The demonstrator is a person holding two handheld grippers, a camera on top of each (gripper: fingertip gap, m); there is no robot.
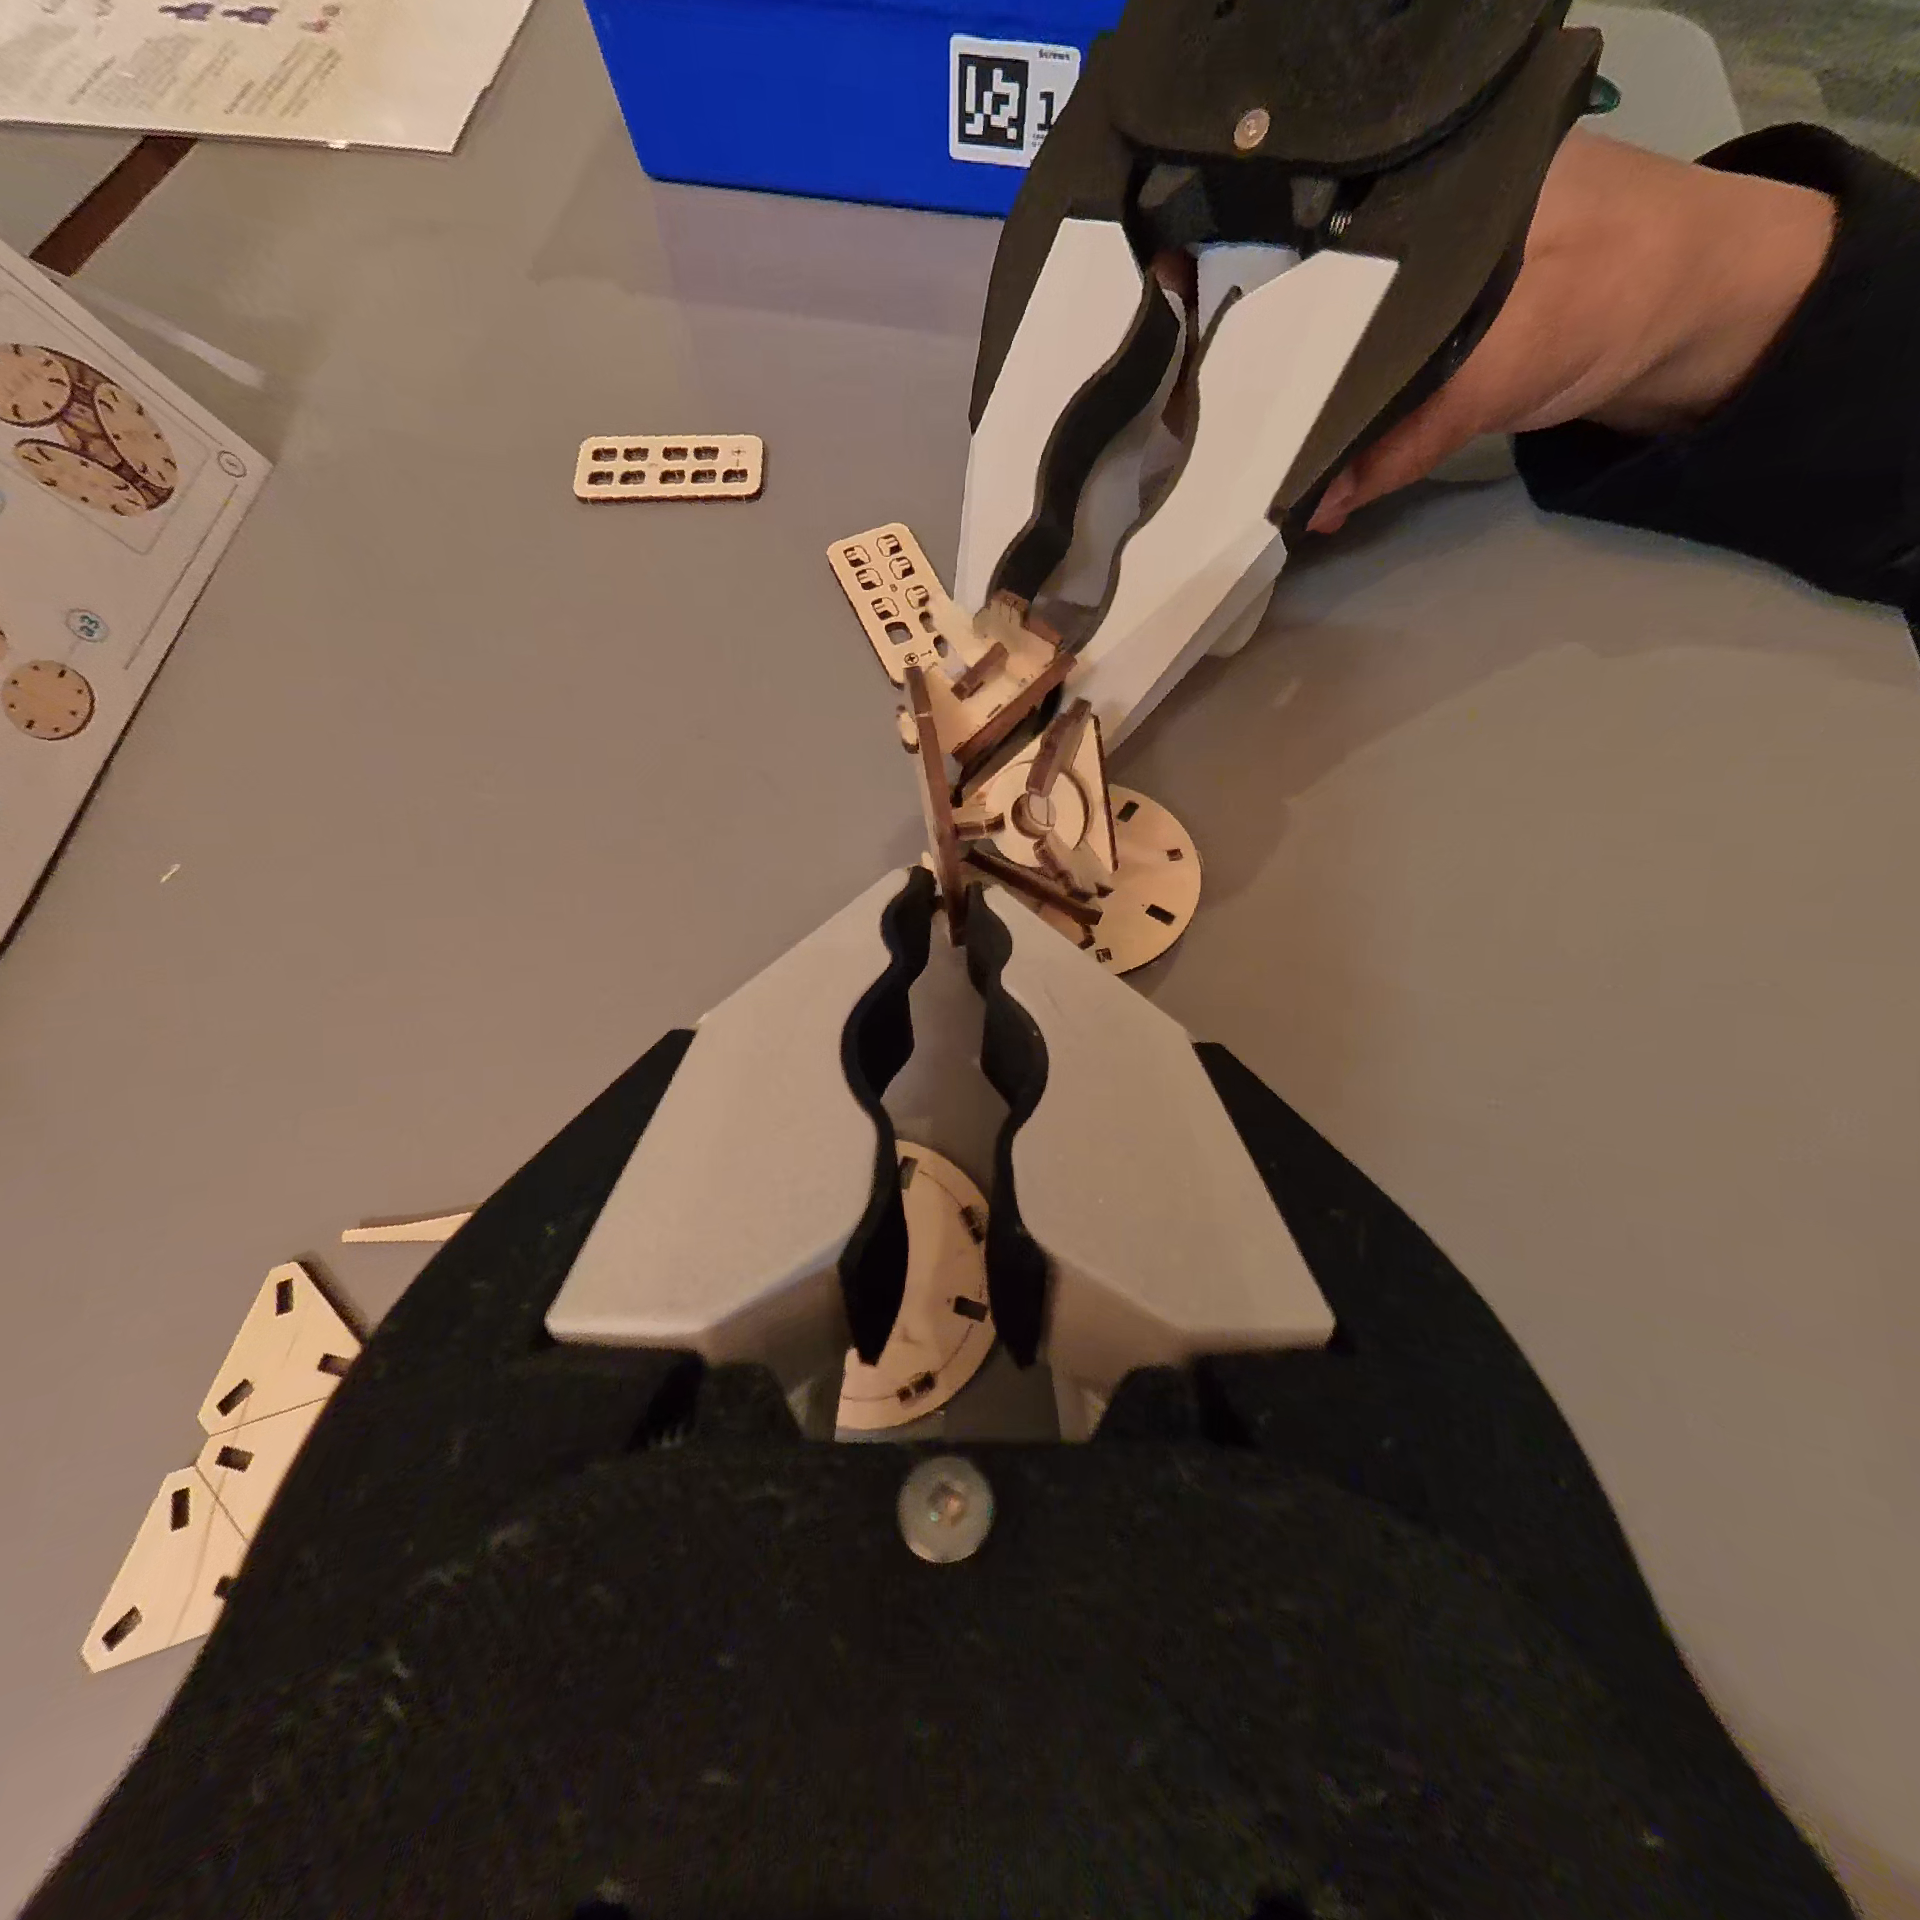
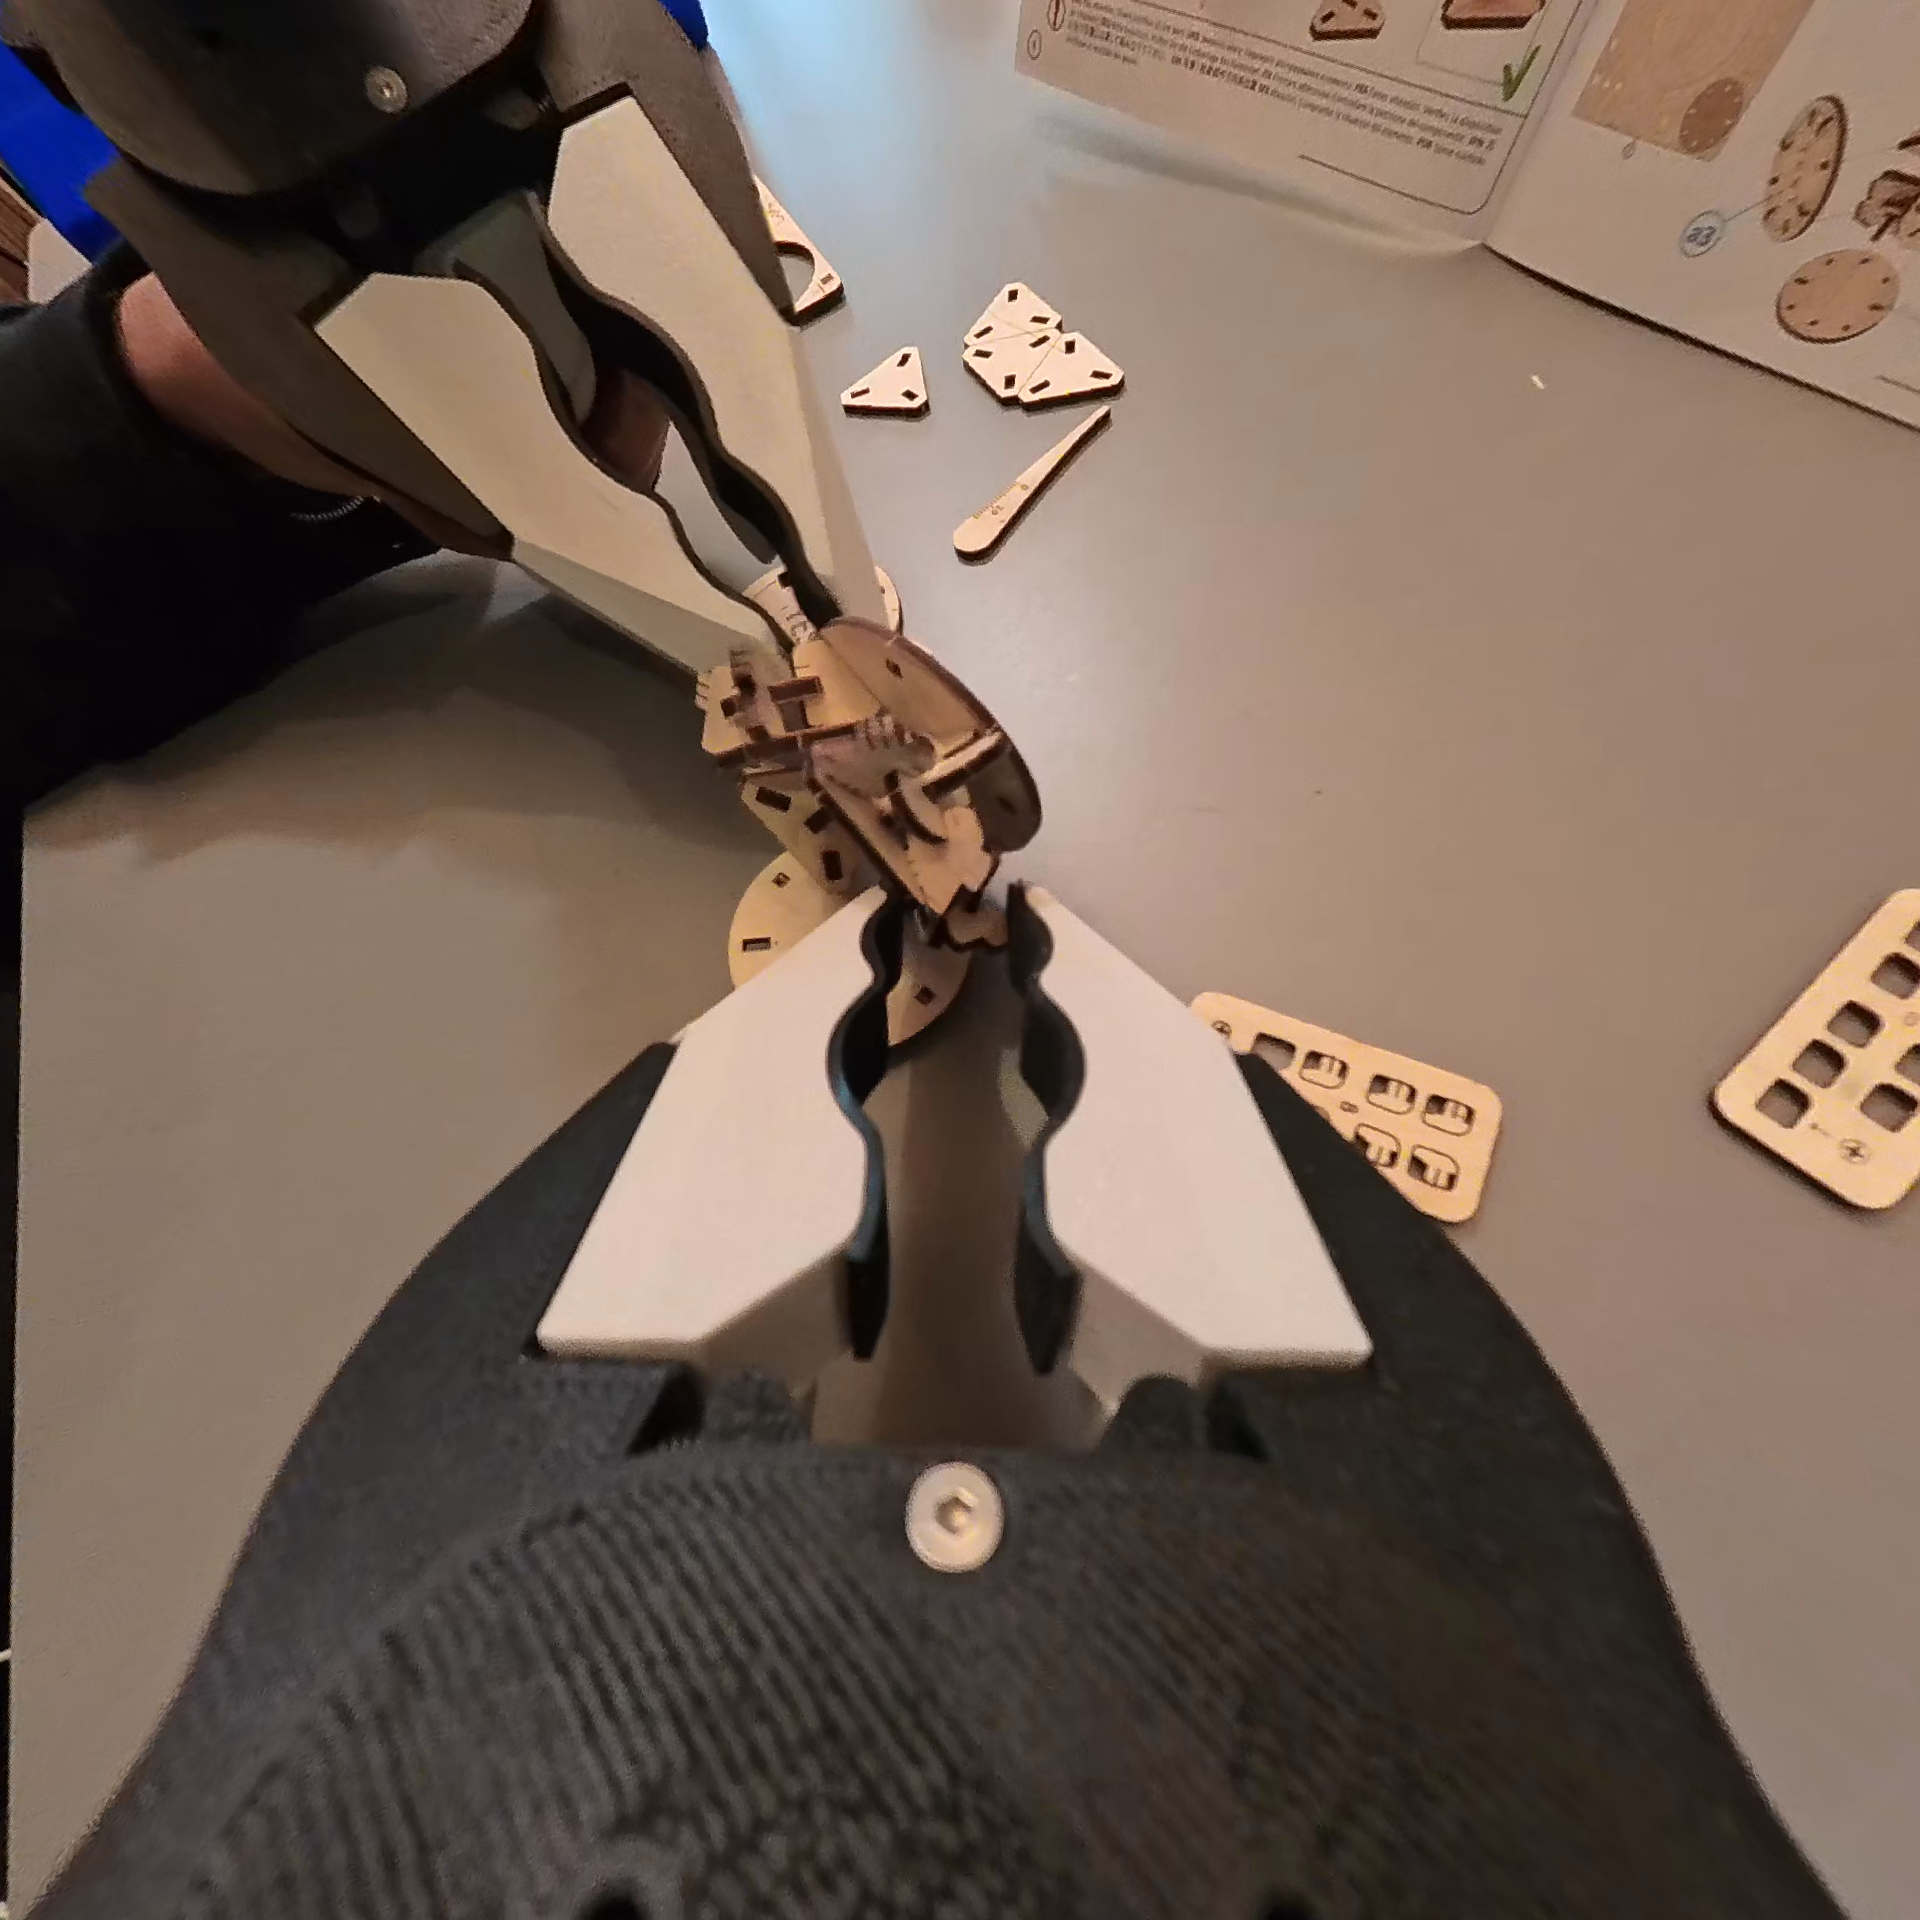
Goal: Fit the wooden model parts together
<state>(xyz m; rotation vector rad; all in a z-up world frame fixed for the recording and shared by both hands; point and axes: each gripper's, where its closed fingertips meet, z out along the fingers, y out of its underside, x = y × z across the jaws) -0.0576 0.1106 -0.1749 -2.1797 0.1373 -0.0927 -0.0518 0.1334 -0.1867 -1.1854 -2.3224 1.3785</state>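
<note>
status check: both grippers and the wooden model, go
Left gripper pinched on a thin panel edge of the wooden model. Right gripper grips its other end. Model above a wooden disc; loose parts around.

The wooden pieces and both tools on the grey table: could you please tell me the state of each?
Left tool: shut on the assembly's thin edge-on wooden plate.
Right tool: closed on the assembly's far end.
Pale laser-cut wooden assembly: partly built, held between both tools.
Round slotted wooden disc: flat on table.
Rectangular wooden part sheet: flat, slots emptied.

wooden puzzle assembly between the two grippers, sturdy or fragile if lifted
The wooden assembly is probably fragile: thin plywood pieces joined only by slots and tabs. It is likely light and stiff, yet its irregular shape could twist in a narrow edge pinch.
</note>
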